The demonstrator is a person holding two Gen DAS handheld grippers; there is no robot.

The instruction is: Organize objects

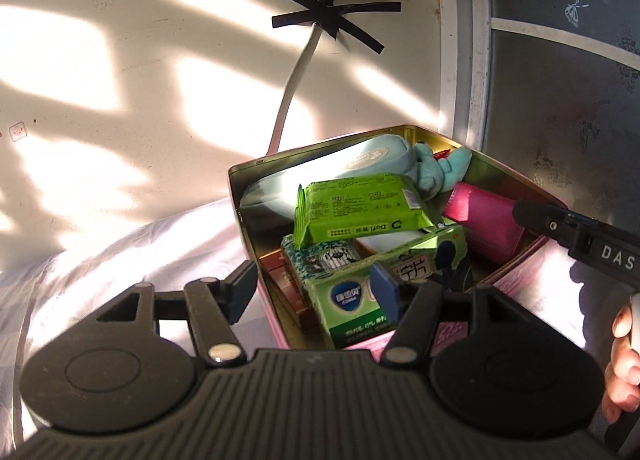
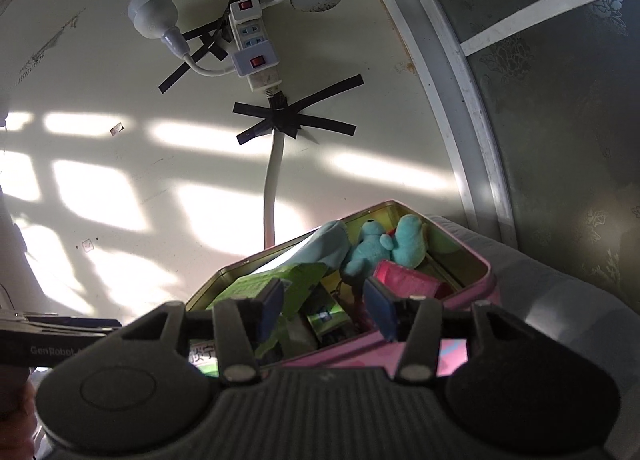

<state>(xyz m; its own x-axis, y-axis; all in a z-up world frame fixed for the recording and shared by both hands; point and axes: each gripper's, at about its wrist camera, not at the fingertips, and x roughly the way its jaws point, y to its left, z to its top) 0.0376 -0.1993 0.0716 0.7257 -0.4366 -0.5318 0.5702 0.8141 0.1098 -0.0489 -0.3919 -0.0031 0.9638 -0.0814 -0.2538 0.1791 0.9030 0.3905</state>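
A pink tin box (image 1: 276, 316) with a gold inside stands open on a white bed. It holds a green wipes pack (image 1: 360, 208), a green medicine carton (image 1: 352, 308), a pale blue pouch (image 1: 340, 168), a teal plush toy (image 1: 436, 168) and a pink packet (image 1: 488, 220). My left gripper (image 1: 316, 288) is open and empty over the box's near edge. My right gripper (image 2: 326, 308) is open and empty above the same box (image 2: 472, 288), with the plush toy (image 2: 384, 244) and wipes pack (image 2: 280, 280) beyond its fingers. The right gripper's body shows at the right of the left wrist view (image 1: 580, 236).
The box sits on white bedding (image 1: 120, 260) against a cream wall (image 1: 120, 100). A power strip (image 2: 252, 44) and white cable (image 2: 272, 188) are taped to the wall behind it. A white-framed patterned panel (image 1: 560, 60) rises to the right.
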